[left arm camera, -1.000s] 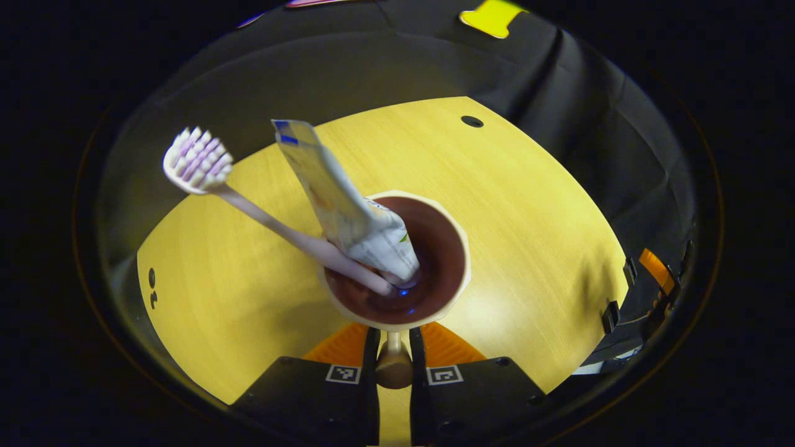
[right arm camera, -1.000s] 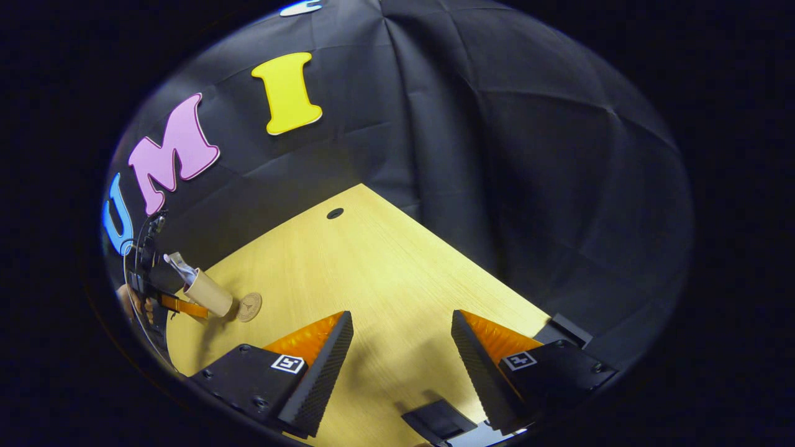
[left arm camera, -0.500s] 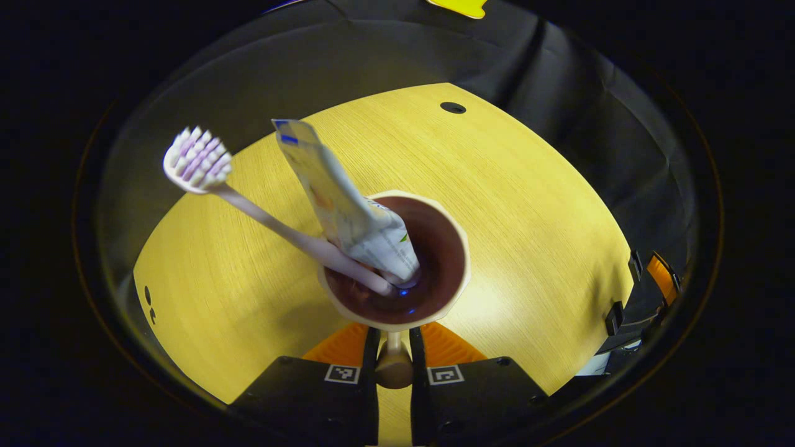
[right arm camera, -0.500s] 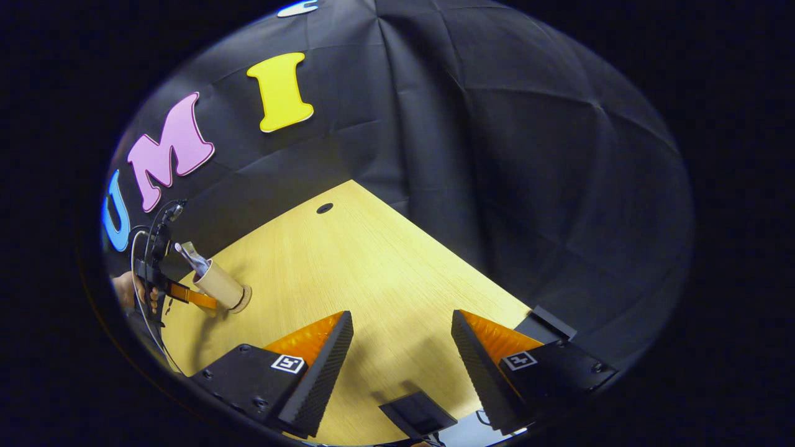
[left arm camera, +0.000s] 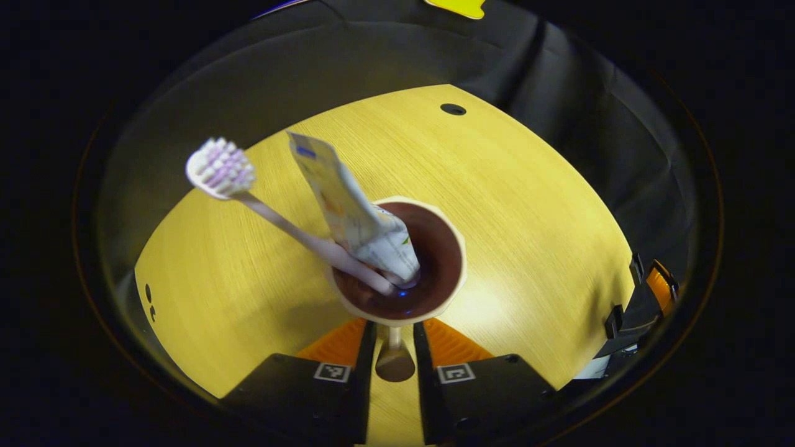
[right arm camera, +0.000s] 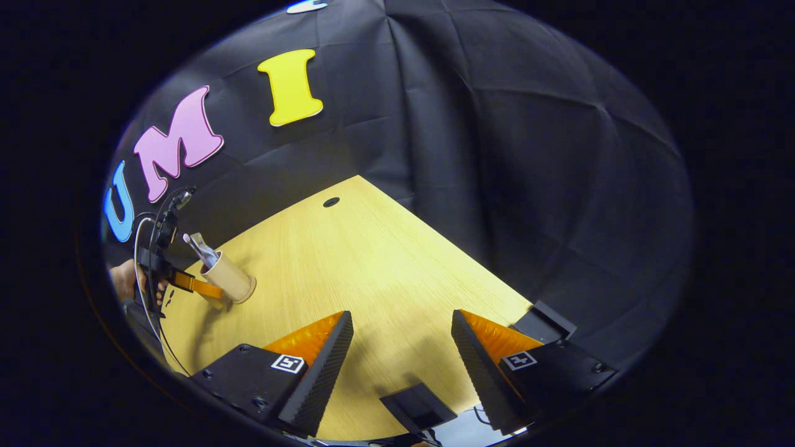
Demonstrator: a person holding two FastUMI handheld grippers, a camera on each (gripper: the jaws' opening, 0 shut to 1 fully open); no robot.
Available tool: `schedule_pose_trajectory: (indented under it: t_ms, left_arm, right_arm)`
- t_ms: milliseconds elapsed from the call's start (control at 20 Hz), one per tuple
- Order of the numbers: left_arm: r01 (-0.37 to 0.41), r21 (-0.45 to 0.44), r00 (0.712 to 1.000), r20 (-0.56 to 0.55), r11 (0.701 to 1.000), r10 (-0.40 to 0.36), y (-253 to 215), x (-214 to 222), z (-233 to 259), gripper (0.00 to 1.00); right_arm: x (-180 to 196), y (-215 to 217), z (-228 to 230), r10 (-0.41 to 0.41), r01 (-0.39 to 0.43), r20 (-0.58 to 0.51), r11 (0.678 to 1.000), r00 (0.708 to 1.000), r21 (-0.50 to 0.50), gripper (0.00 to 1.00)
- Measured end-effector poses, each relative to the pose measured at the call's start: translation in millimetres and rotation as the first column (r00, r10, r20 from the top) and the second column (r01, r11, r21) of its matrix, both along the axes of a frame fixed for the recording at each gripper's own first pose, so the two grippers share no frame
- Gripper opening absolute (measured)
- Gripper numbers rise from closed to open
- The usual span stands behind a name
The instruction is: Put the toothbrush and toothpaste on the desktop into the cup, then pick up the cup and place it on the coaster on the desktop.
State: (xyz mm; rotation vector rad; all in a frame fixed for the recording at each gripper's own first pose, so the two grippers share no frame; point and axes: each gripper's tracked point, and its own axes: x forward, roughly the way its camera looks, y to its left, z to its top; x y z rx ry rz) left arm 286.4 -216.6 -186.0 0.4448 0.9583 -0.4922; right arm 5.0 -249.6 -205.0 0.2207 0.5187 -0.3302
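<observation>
Since half a second ago the left gripper [left arm camera: 394, 347] has eased its fingers slightly apart around the cup's handle; cup [left arm camera: 399, 261] sits a bit farther ahead in the left gripper view, toothbrush head shifted inward; in the right gripper view the coaster seen a second ago is covered by the cup base.

Counts: one cup, one toothbrush [left arm camera: 273, 214], one toothpaste tube [left arm camera: 354, 211], two grippers, one wooden desktop [left arm camera: 528, 205].

Cup is directly ahead of the left gripper's fingertips, its small handle [left arm camera: 394, 360] between the two fingers; gaps look visible on both sides of the handle, so the fingers seem narrowly parted, not pressing; hard to be sure of contact. Toothbrush and toothpaste both stand inside the cup, leaning away forward-left of the left gripper, bristle head up; tube just right of the brush, touching near the cup bottom.

Right gripper [right arm camera: 402, 344] is wide open, holding nothing, over bare desktop; from it the cup [right arm camera: 228, 282] is well apart, far forward-left, standing on the desktop with the left gripper [right arm camera: 192, 287] at its side and a hand [right arm camera: 127, 280] behind it.
</observation>
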Motion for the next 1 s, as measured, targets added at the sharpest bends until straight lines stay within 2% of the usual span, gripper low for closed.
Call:
schedule_pose_trajectory:
  t_ms: [50, 150, 200, 250, 300, 450, 550, 600, 650, 800, 850, 950, 1000]
  left_arm:
    - [-0.002, -0.014, 1.0, 0.013, 1.0, 0.002, -1, -3, 7, 0.45]
    - [0.003, -0.057, 1.0, 0.027, 0.998, -0.001, -1, -18, 23, 0.72]
    - [0.004, -0.088, 0.999, 0.041, 0.996, 0.0, -2, -26, 34, 0.79]
    - [0.005, -0.122, 0.998, 0.058, 0.993, 0.002, -3, -36, 46, 0.91]
    - [0.008, -0.151, 0.997, 0.081, 0.989, 0.004, -1, -46, 61, 0.98]
    - [0.003, -0.2, 0.977, 0.211, 0.98, 0.04, 22, -78, 109, 0.98]
    - [-0.026, -0.307, 0.943, 0.308, 0.951, 0.126, 39, -109, 148, 0.98]
    - [-0.046, -0.365, 0.927, 0.332, 0.93, 0.176, 53, -128, 167, 0.93]
    - [-0.062, -0.421, 0.902, 0.364, 0.905, 0.231, 67, -143, 182, 0.98]
    - [-0.097, -0.542, 0.808, 0.446, 0.835, 0.384, 120, -197, 212, 0.98]
    - [-0.105, -0.572, 0.786, 0.454, 0.814, 0.42, 139, -221, 218, 0.97]
    - [-0.115, -0.609, 0.745, 0.469, 0.785, 0.474, 169, -259, 217, 0.97]
    - [-0.113, -0.616, 0.723, 0.487, 0.779, 0.49, 183, -275, 218, 0.97]
  right_arm:
    - [1, 3, 4, 0.008, -0.007, 0.008, 1.0, 1.0, -0.002, 0.98]
    - [3, 11, 12, 0.022, -0.022, 0.023, 1.0, 0.999, -0.003, 0.98]
    - [5, 16, 18, 0.032, -0.031, 0.035, 1.0, 0.999, -0.002, 0.98]
    - [7, 22, 24, 0.042, -0.042, 0.046, 0.999, 0.998, 0.0, 0.98]
    - [7, 30, 32, 0.055, -0.055, 0.056, 0.999, 0.997, 0.0, 0.98]
    - [8, 55, 59, 0.105, -0.102, 0.089, 0.994, 0.991, -0.029, 0.98]
    - [8, 78, 84, 0.156, -0.15, 0.115, 0.987, 0.981, -0.059, 0.98]
    - [8, 89, 95, 0.181, -0.172, 0.128, 0.982, 0.975, -0.077, 0.98]
    - [7, 101, 107, 0.206, -0.194, 0.14, 0.977, 0.968, -0.093, 0.98]
    - [-1, 143, 142, 0.28, -0.263, 0.185, 0.958, 0.942, -0.115, 0.98]
    - [-5, 156, 151, 0.307, -0.285, 0.199, 0.949, 0.931, -0.132, 0.98]
    - [-15, 182, 162, 0.368, -0.334, 0.214, 0.926, 0.905, -0.176, 0.98]
    - [-21, 191, 165, 0.389, -0.351, 0.218, 0.916, 0.895, -0.192, 0.98]
